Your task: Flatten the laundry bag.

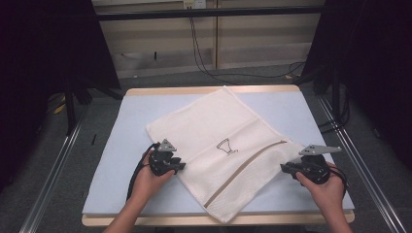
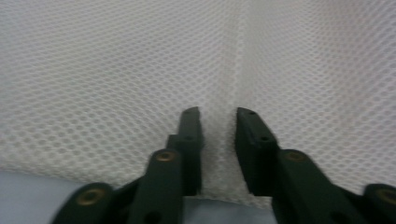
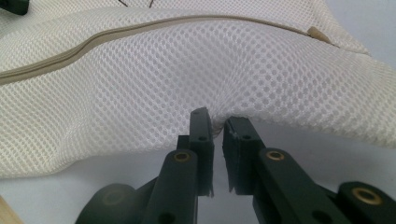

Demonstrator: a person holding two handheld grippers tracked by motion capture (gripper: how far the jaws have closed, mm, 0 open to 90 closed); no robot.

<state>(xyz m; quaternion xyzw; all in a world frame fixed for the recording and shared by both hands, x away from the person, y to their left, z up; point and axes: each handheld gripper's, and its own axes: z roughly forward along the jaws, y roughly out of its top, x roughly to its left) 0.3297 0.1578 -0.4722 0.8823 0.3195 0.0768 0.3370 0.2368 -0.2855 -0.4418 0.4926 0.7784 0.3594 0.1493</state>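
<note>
Mesh bag (image 1: 223, 145): lies diagonally, far-left to near-right, between both grippers.
Left gripper (image 1: 176, 165): jaws pinch its left edge.
Right gripper (image 1: 287, 168): jaws pinch its right edge.

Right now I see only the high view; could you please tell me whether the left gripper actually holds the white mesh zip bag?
Observer: Yes, the left gripper has a bunched ridge of the white mesh zip bag filling the gap between its jaws.
Operator: And the right one?
Observer: The right gripper pinches the bag's edge, jaws almost together.
Operator: Is that edge lifted?
Observer: Yes, it arches off the pale blue table.
</note>
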